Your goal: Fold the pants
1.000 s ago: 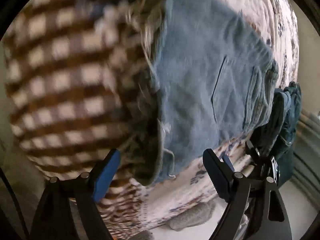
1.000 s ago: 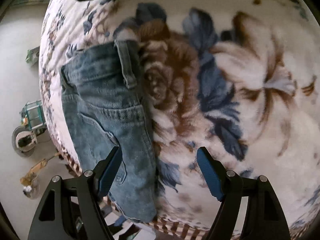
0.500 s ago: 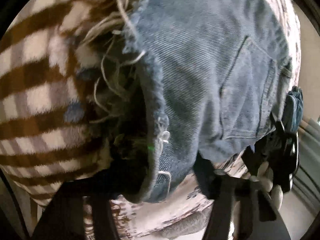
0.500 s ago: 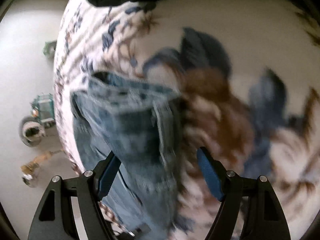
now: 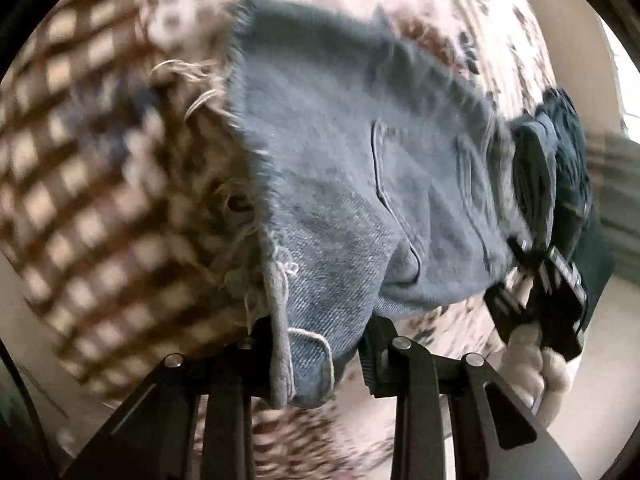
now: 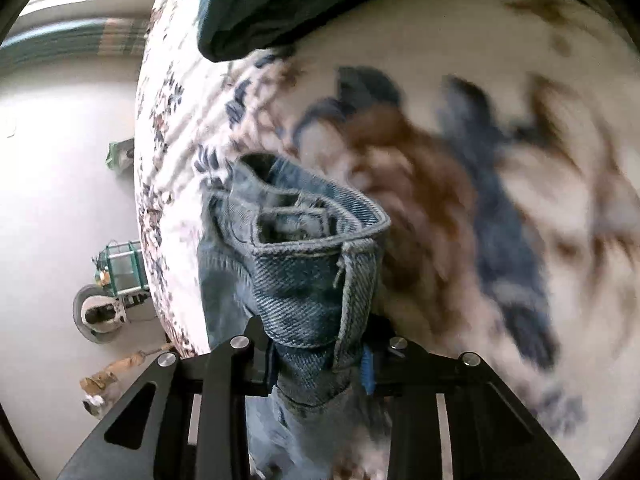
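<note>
- the jeans are lying on the bed, on a flowered blanket near its edge, with a checked blanket just beside the frayed hem.
- the left claw is clenching the frayed hem corner; denim is bunching between its fingers, so it is grasping the jeans, not just touching them.
- the right claw is clamping the waistband by a belt loop, and the band is standing up in a curl above it, open at the top.
- holding one end in each claw is making sense for a fold: the two ends are under control, so i am guessing the hem is about to be brought over toward the waist, or the reverse.
- the back pocket is facing up between the two grips, and the cloth there is sagging a little, not pulled flat.
- in the left view the right claw is showing at the far end with a pale gloved hand around its handle.
- a dark garment is lying further up the bed, apart from the jeans; it is looking like something to keep the fold away from.
- both views are blurring, so finer seams are being hard to read.
- clutter is sitting on the floor beside the bed, well away from the work.
</note>
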Demonstrator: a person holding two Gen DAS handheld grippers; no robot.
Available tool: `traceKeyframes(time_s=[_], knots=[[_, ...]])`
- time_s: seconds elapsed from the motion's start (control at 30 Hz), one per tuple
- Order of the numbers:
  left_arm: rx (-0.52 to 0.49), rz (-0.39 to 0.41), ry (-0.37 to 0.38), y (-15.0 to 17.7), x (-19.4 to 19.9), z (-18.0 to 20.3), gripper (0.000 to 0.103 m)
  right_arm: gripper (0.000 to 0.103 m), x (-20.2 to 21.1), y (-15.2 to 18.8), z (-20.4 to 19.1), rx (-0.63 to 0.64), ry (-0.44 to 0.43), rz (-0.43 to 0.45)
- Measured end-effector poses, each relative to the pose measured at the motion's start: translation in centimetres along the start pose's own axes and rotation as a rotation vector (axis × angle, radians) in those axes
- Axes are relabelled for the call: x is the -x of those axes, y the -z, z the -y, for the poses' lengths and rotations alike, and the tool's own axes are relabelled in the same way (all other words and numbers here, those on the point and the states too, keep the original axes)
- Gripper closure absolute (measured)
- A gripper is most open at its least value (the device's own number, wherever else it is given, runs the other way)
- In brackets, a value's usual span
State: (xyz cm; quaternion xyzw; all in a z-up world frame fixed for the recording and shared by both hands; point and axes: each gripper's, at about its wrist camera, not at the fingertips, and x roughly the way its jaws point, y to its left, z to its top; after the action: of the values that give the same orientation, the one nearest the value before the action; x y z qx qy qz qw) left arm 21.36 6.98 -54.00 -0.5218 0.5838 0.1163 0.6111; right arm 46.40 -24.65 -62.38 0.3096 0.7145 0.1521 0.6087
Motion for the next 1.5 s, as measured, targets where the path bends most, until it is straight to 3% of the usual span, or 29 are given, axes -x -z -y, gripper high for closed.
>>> traceKeyframes(time_s=[0.07,0.13,0.23,0.27,0.33,0.4,0.47,0.6,0.7,0.77,0.9,1.1,1.13,1.17,1.2,1.27,1.3,1.4,1.5], knots=[[-0.025,0.004,-0.023,-1.0,0.0,0.1,0.077,0.072,0.3,2.3,1.3,0.021,0.03,-0.025],[-0.016,-0.03,-0.07,-1.2,-1.2,-0.4,0.067,0.071,-0.2,4.2,2.0,0.063,0.076,-0.05],[0.116,-0.047,-0.07,-0.2,-1.5,-2.2,0.058,0.062,-1.1,4.6,3.9,0.006,0.054,-0.083],[0.147,-0.027,-0.066,0.4,-0.8,-2.4,0.052,0.058,-1.2,4.5,4.3,-0.021,0.034,-0.091],[0.205,0.021,-0.077,2.0,0.7,-2.7,0.048,0.049,-1.4,4.0,4.7,-0.041,0.022,-0.1],[0.261,0.083,-0.033,3.8,2.2,-3.2,0.03,0.036,-1.3,3.8,4.8,-0.026,0.038,-0.105],[0.332,0.104,0.028,5.1,2.4,-3.0,0.03,0.027,-1.6,3.8,4.6,-0.015,0.042,-0.125],[0.453,0.026,0.259,5.9,-2.2,-2.4,0.03,0.027,-2.6,4.0,4.0,0.02,0.073,-0.166],[0.598,-0.004,0.385,5.1,-5.0,-3.3,0.03,0.027,-2.8,4.3,4.0,0.025,0.072,-0.174],[0.658,0.018,0.402,3.9,-5.3,-5.4,0.03,0.027,-2.9,4.3,4.2,0.02,0.065,-0.172],[0.753,0.069,0.456,2.7,-6.0,-5.9,0.03,0.027,-2.5,4.1,4.8,0.017,0.046,-0.163],[0.736,0.14,0.43,1.1,-5.1,-4.2,0.034,0.027,-2.7,2.9,5.7,-0.008,-0.004,-0.15],[0.725,0.161,0.426,0.8,-4.6,-4.5,0.041,0.027,-2.7,2.4,5.7,-0.015,-0.013,-0.146],[0.705,0.18,0.403,0.3,-4.2,-4.0,0.057,0.027,-2.8,2.2,5.8,-0.027,-0.024,-0.135],[0.655,0.197,0.374,-0.7,-3.7,-3.0,0.065,0.032,-2.6,1.8,5.9,-0.047,-0.035,-0.105],[0.574,0.224,0.335,-1.9,-3.3,-1.2,0.072,0.056,-2.5,1.6,6.0,-0.055,-0.037,-0.078],[0.518,0.241,0.324,-2.7,-3.1,-0.2,0.075,0.062,-2.4,1.7,5.6,-0.047,-0.028,-0.066],[0.358,0.281,0.298,-3.8,-1.3,2.0,0.076,0.069,-1.1,3.3,5.1,-0.051,-0.06,-0.045],[0.317,0.269,0.273,-4.3,-1.3,1.7,0.072,0.069,-0.9,5.1,4.9,-0.007,-0.044,-0.07]])
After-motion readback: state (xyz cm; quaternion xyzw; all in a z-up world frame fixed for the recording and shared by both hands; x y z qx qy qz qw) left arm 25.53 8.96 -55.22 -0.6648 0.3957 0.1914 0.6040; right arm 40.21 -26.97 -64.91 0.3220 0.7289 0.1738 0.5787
